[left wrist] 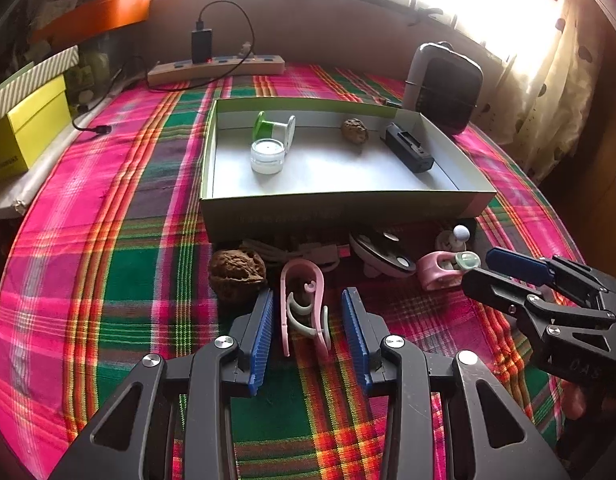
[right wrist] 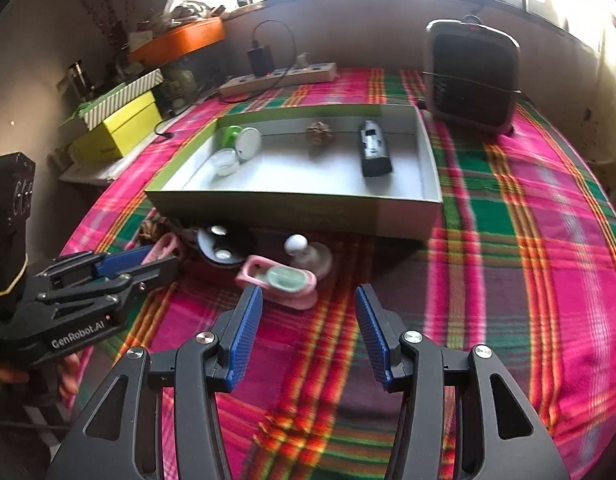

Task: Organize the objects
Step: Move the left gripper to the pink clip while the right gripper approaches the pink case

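A shallow cardboard box (left wrist: 340, 210) (right wrist: 291, 204) holds a green spool (left wrist: 273, 128), a small glass jar (left wrist: 267, 156), a walnut (left wrist: 354, 130) and a black device (left wrist: 408, 148). In front of it lie a big walnut (left wrist: 235, 274), a pink clip (left wrist: 303, 308), a black disc gadget (left wrist: 382, 254), a pink-and-mint holder (left wrist: 448, 270) (right wrist: 281, 282) and a white ball-topped figure (right wrist: 308, 254). My left gripper (left wrist: 308, 308) is open with the pink clip between its fingers. My right gripper (right wrist: 308, 312) is open just short of the pink holder.
A plaid cloth (right wrist: 508, 240) covers the table. A small heater (left wrist: 444, 86) stands behind the box at the right. A power strip with a charger (left wrist: 215, 66) lies at the back. A yellow box (left wrist: 25, 128) sits off the left edge.
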The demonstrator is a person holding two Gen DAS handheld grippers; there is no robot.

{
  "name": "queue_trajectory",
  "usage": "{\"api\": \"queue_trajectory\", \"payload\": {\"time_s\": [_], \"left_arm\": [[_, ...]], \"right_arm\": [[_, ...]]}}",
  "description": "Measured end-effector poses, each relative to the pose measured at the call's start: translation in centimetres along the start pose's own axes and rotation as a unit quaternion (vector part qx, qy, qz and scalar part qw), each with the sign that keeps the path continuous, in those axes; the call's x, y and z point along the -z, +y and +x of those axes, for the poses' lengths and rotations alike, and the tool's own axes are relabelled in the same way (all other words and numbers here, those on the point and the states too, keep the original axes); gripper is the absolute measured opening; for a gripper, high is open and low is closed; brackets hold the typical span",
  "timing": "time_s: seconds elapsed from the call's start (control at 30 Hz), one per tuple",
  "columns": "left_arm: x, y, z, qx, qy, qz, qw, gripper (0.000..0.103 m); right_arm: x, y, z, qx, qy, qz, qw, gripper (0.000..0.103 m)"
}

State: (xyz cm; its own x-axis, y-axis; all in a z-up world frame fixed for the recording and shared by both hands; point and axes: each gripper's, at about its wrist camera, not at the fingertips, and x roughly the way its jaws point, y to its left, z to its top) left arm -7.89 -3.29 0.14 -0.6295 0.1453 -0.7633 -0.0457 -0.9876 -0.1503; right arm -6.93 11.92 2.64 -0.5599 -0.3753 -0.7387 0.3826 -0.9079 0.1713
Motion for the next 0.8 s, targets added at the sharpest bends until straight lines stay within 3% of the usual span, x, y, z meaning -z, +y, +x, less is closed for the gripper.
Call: {"api": "queue_trajectory", "payload": {"time_s": [0.8], "left_arm": [[0.0, 0.9, -0.3, 0.002, -0.003, -0.006, 1.0000, 0.033]], "right_arm": [[0.6, 3.7, 1.1, -0.049, 0.036, -0.084, 0.995, 0.050]]}}
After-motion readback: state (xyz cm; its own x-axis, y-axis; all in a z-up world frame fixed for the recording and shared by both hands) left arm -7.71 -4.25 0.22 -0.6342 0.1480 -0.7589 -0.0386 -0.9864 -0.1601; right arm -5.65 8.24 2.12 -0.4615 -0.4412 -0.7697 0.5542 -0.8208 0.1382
